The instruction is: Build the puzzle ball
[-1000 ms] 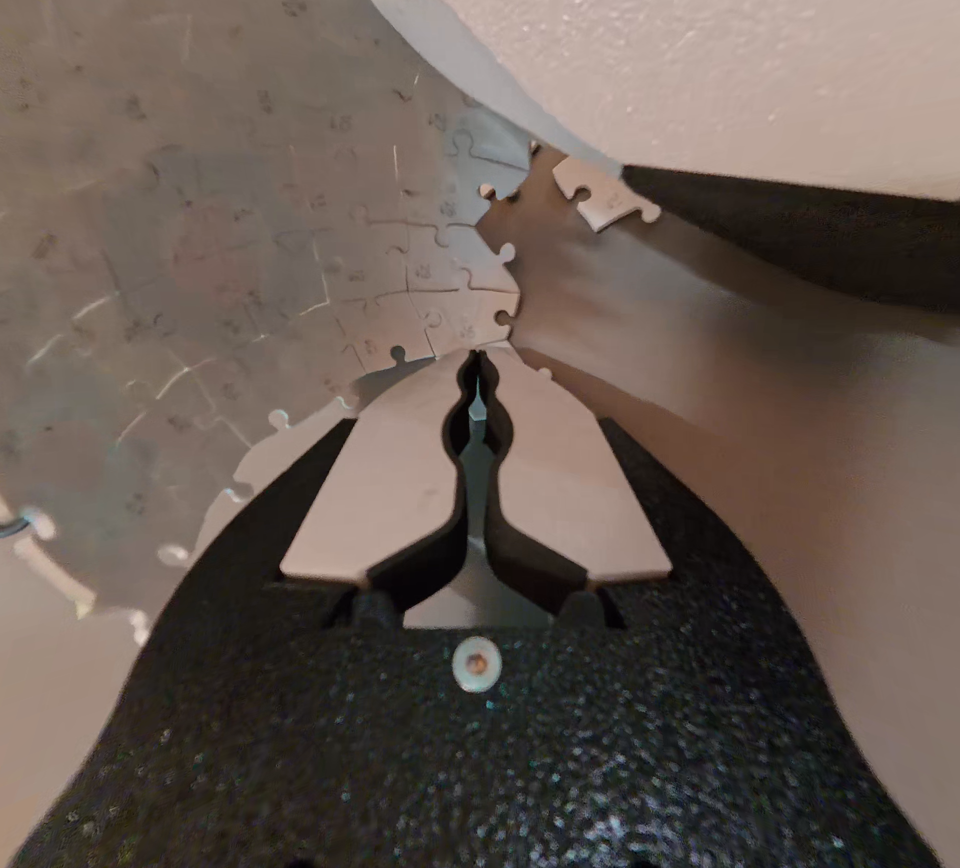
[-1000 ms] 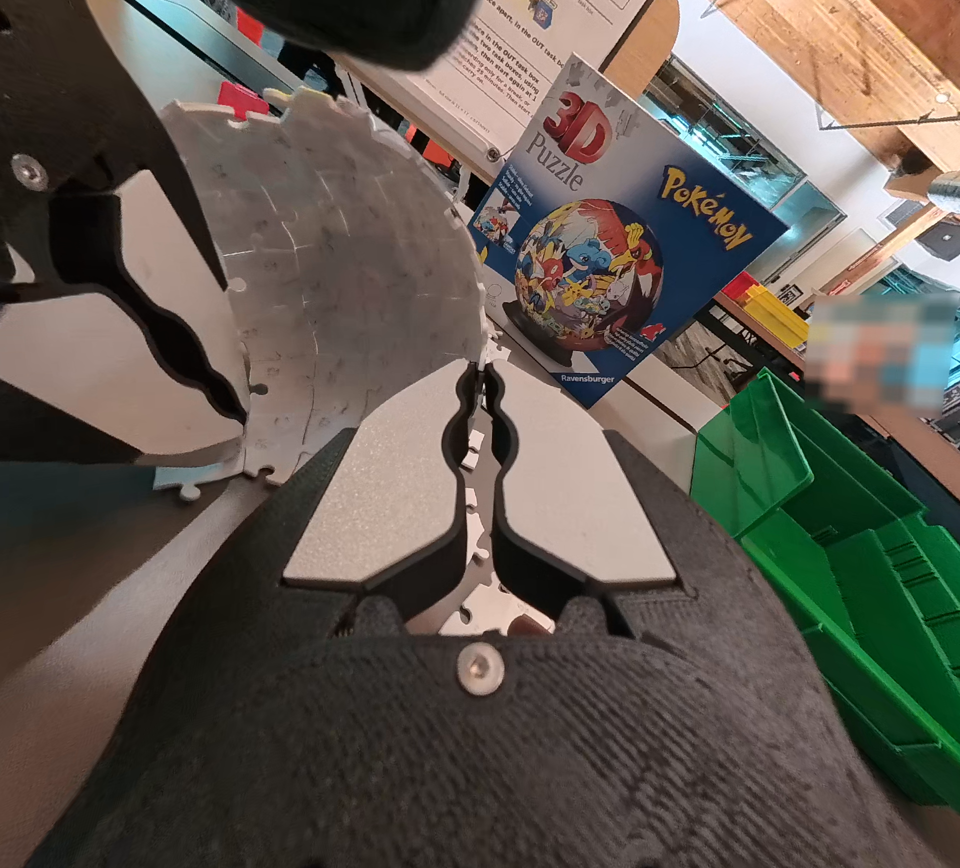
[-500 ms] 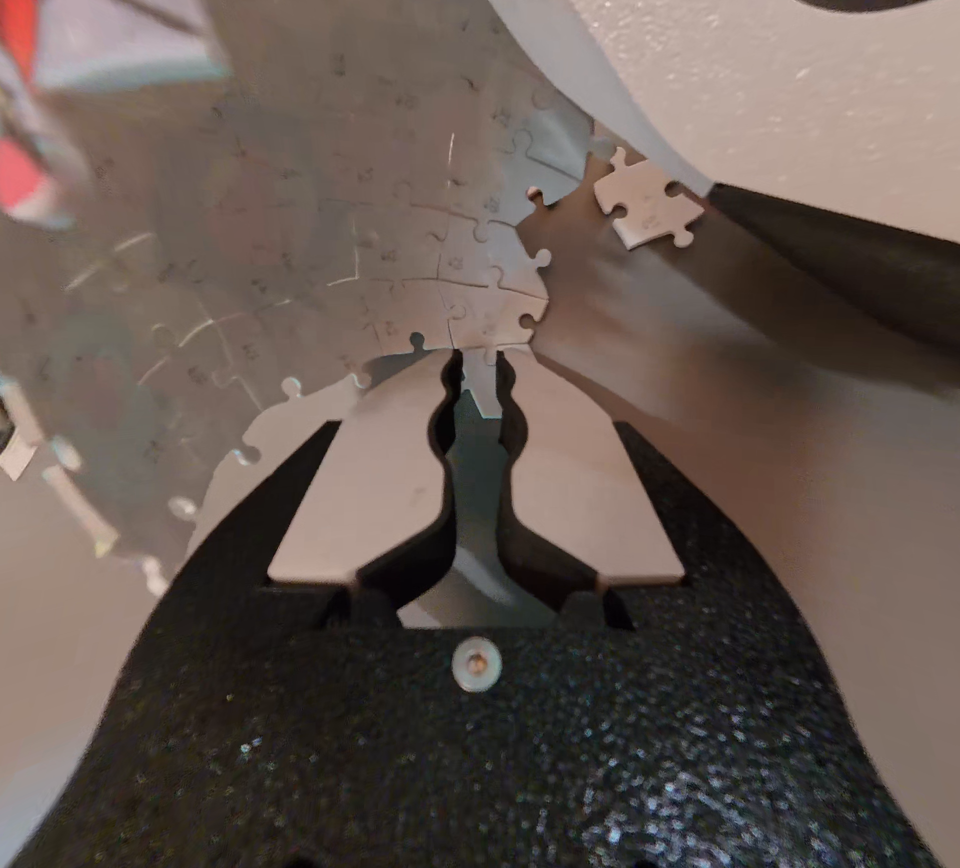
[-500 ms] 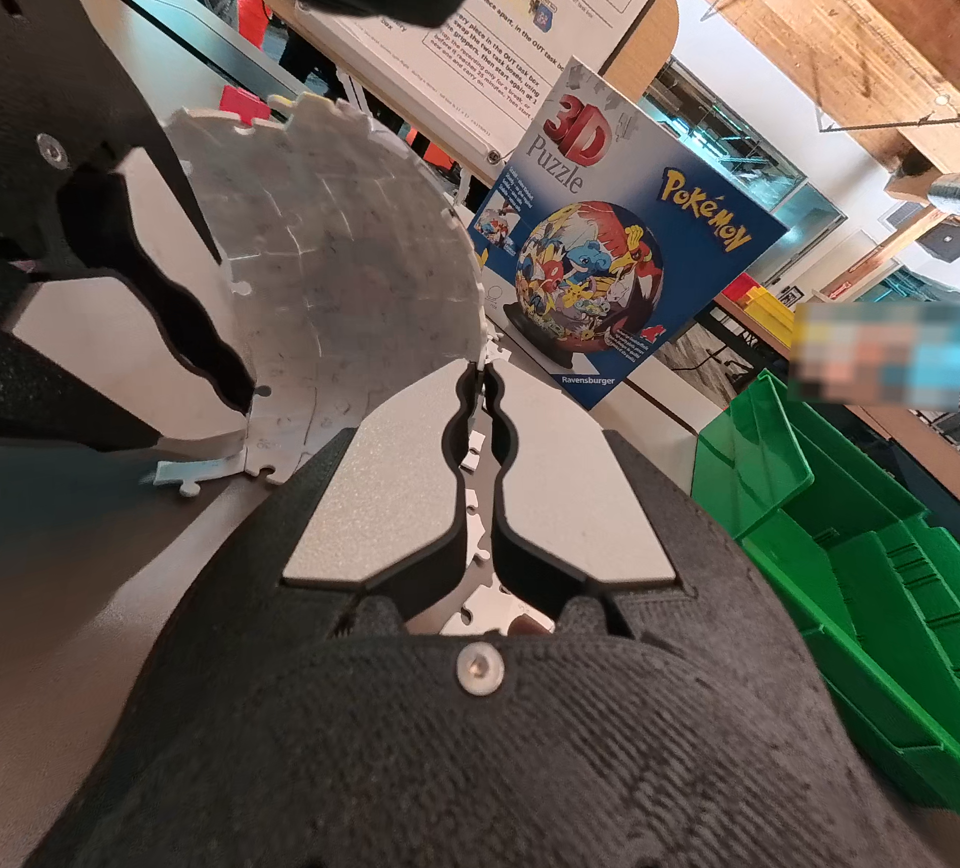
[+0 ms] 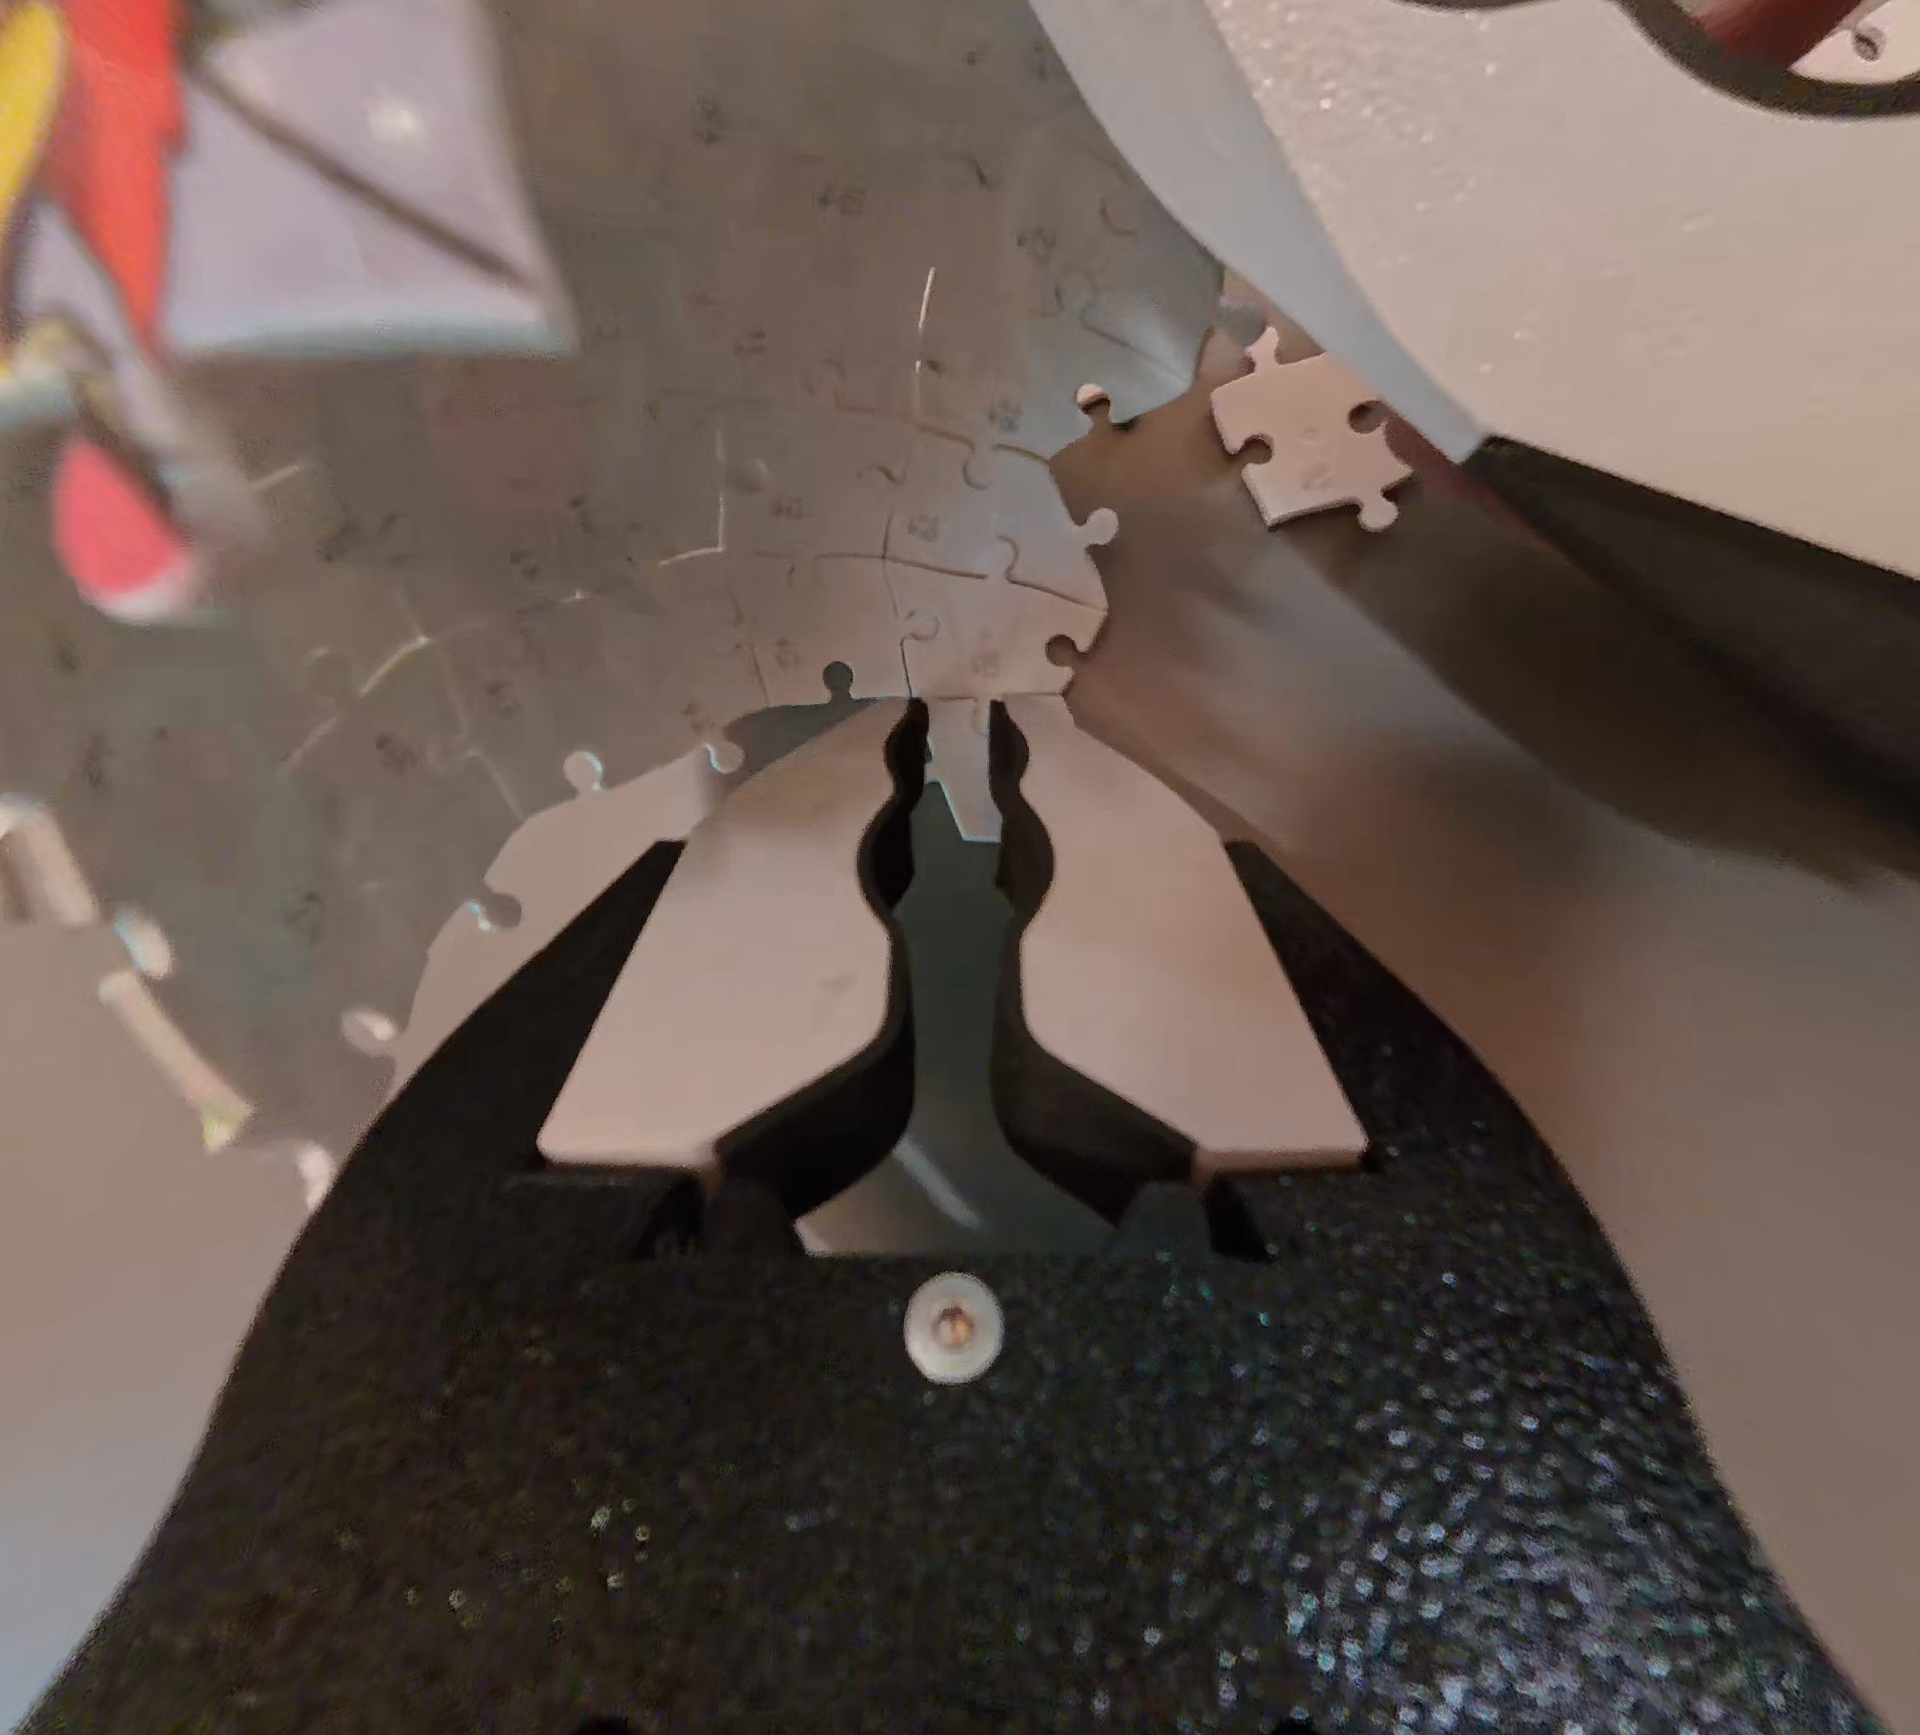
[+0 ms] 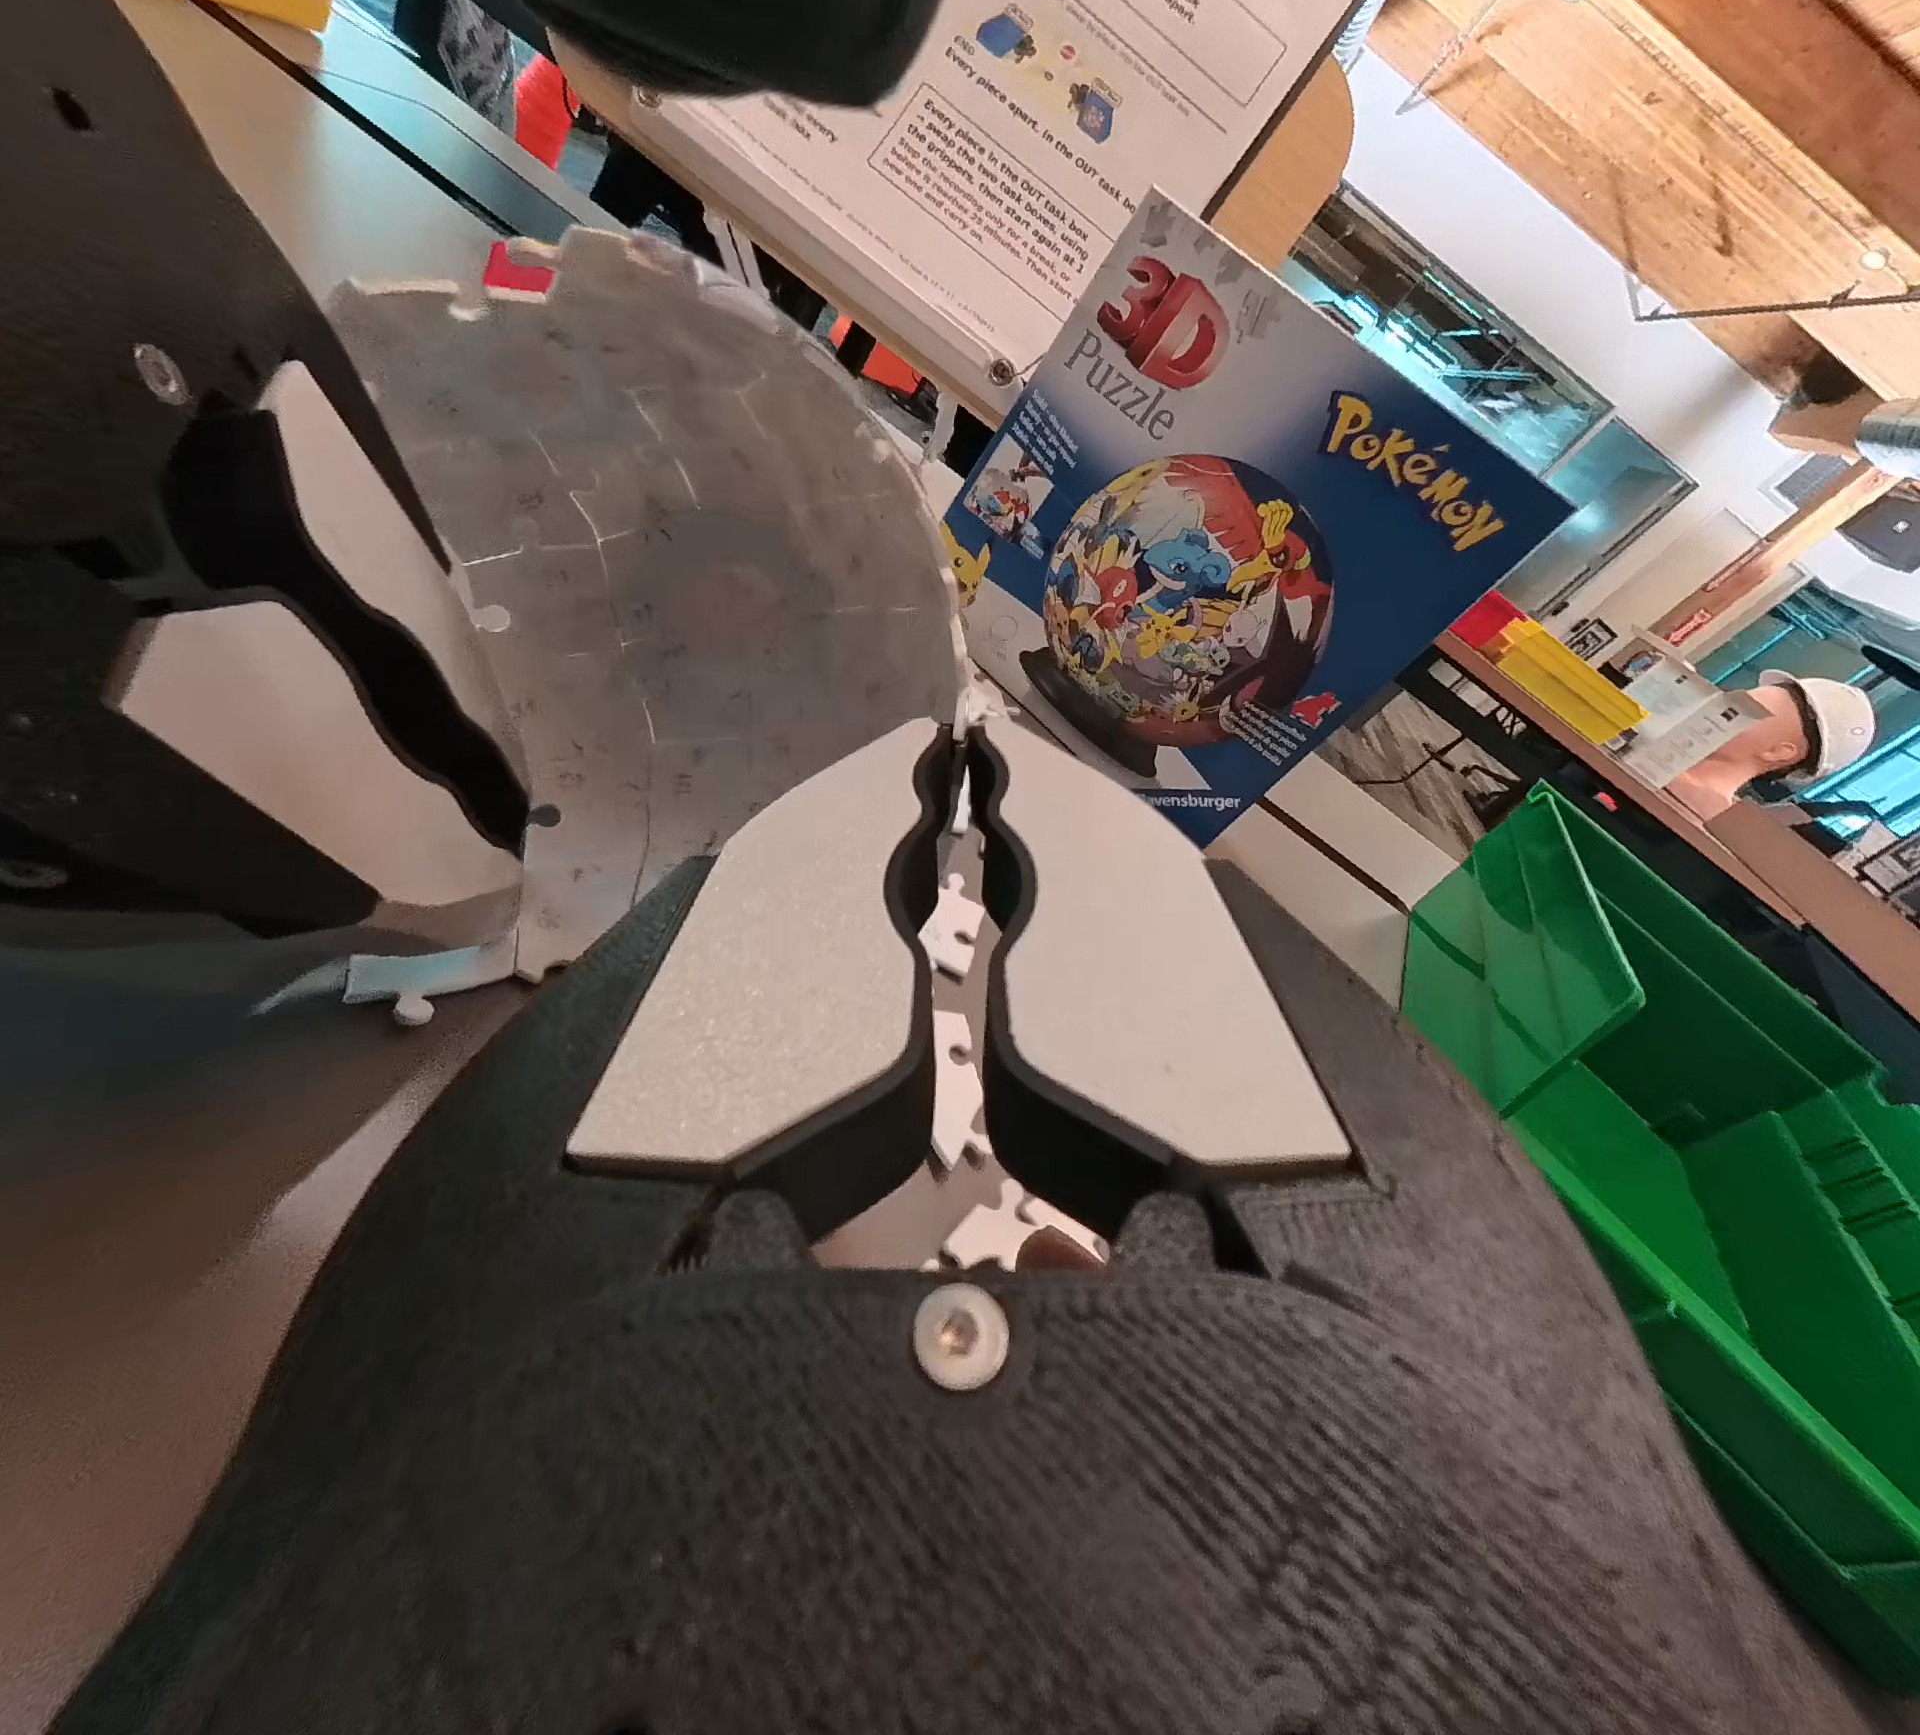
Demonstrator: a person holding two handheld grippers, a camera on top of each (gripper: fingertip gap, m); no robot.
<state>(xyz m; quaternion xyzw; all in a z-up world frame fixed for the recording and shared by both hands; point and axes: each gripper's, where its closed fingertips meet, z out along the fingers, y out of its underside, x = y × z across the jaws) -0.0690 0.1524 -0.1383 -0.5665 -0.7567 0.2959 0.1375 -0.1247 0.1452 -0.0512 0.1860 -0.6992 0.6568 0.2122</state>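
The half-built puzzle ball is a curved grey-white shell [image 6: 675, 563] standing on edge on the table, its inside facing both cameras; it also shows in the left wrist view [image 5: 831, 438]. My left gripper [image 5: 958, 719] sits at the shell's lower edge with its fingers a little apart, and a tab of the edge lies in the gap between them. My right gripper [image 6: 961, 735] is shut on the shell's rim on the other side. One of its fingers [image 5: 1558, 179] fills the upper right of the left wrist view. A loose white piece [image 5: 1314, 449] lies on the table beside it.
The blue puzzle box [image 6: 1247, 563] stands behind the shell, in front of a white instruction board [image 6: 1091, 75]. Green bins [image 6: 1662, 1114] stand at the right. More loose pieces [image 6: 951, 937] lie under my right gripper. The tan table [image 5: 1558, 1062] stretches to the right. From the left gripper's tips to the loose white piece [image 5: 1314, 449] is close to 7 cm.
My left gripper's fingers have spread from nearly closed on the shell's edge to a small gap. The shell has shifted right in the left view, uncovering the box. The right gripper keeps its grip.
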